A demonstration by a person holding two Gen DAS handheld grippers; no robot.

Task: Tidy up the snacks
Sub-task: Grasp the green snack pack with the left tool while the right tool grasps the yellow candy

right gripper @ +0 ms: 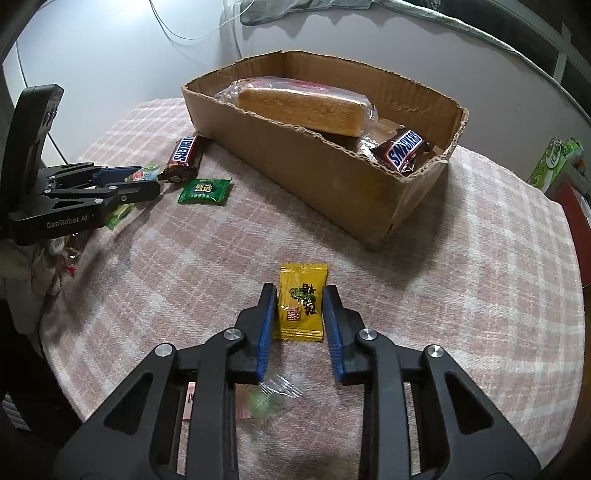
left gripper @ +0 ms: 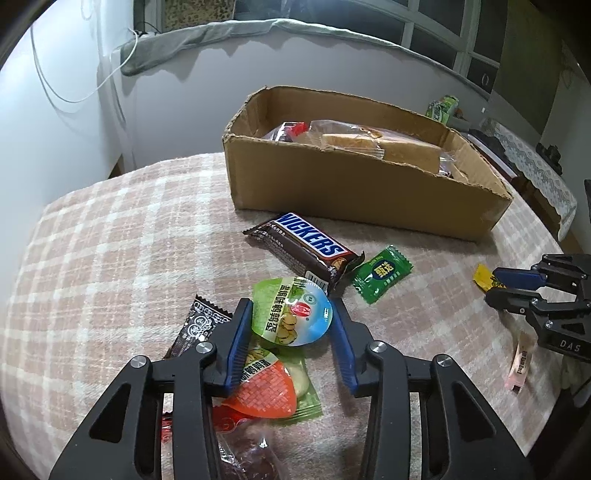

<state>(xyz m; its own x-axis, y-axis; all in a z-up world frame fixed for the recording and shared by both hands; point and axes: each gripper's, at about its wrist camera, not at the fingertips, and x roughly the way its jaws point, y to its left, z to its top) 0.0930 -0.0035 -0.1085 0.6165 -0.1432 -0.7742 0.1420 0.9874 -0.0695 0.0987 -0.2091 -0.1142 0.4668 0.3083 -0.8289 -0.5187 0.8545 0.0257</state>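
My left gripper (left gripper: 291, 314) straddles the round green snack pack (left gripper: 291, 312), apart. My right gripper (right gripper: 300, 310) brackets the yellow candy (right gripper: 302, 301), unclamped. Only the right view shows the Snickers (right gripper: 402, 149) inside the box (right gripper: 332, 177); contact is unclear.

Looks like a home room to me, bedroom or living area. I see a surface under a pink plaid cloth (left gripper: 110, 229), a torn cardboard box (left gripper: 354, 192) of snacks on it, a grey towel (left gripper: 207, 40) draped along the windowsill below dark window panes (left gripper: 436, 33), white cables (left gripper: 55, 85) on the wall, and a lace-covered side unit (left gripper: 535, 166).
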